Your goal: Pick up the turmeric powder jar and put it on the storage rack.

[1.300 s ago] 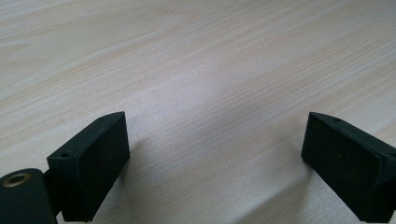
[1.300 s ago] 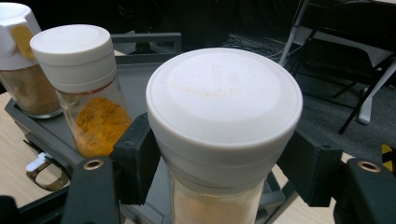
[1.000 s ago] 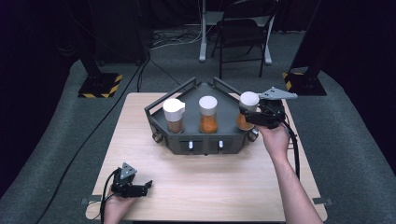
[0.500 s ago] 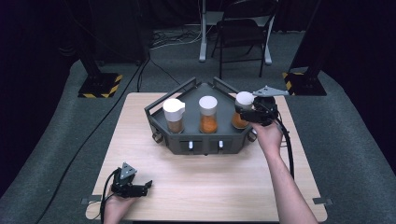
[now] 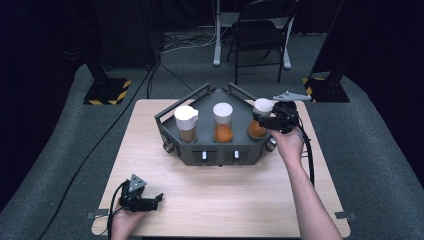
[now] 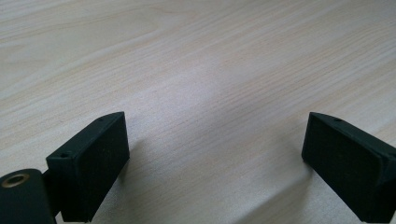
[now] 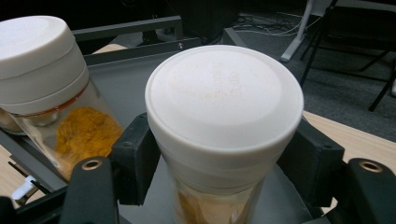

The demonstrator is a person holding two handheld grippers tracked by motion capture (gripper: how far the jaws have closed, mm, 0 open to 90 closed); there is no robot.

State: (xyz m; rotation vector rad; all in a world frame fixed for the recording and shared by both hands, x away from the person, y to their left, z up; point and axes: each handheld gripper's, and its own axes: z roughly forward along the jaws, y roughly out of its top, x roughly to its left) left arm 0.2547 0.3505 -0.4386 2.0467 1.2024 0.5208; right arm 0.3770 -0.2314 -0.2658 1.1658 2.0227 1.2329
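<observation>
A dark five-sided tray (image 5: pixel 220 156) stands mid-table and holds three white-capped jars of orange-brown powder. My right gripper (image 5: pixel 265 119) is shut on the rightmost jar (image 5: pixel 263 106), just below its cap, at the tray's right corner. In the right gripper view the black pads (image 7: pixel 135 158) press on both sides of that jar (image 7: pixel 224 102), and the middle jar (image 7: pixel 42 60) stands to its left. The middle jar (image 5: pixel 223 122) and the left jar (image 5: pixel 186 122) stand upright. My left gripper (image 5: pixel 156 199) rests low at the front left of the table, open, with bare wood between its jaws (image 6: pixel 215 158).
The light wooden table (image 5: pixel 225 200) has free room in front of the tray. Beyond its far edge stand a chair (image 5: pixel 260 35), stand bases with yellow-black stripes (image 5: pixel 107 92) and cables on grey carpet.
My right gripper has carried the jar a little to the left and slightly down, over the tray's right corner. The left gripper has stayed put.
</observation>
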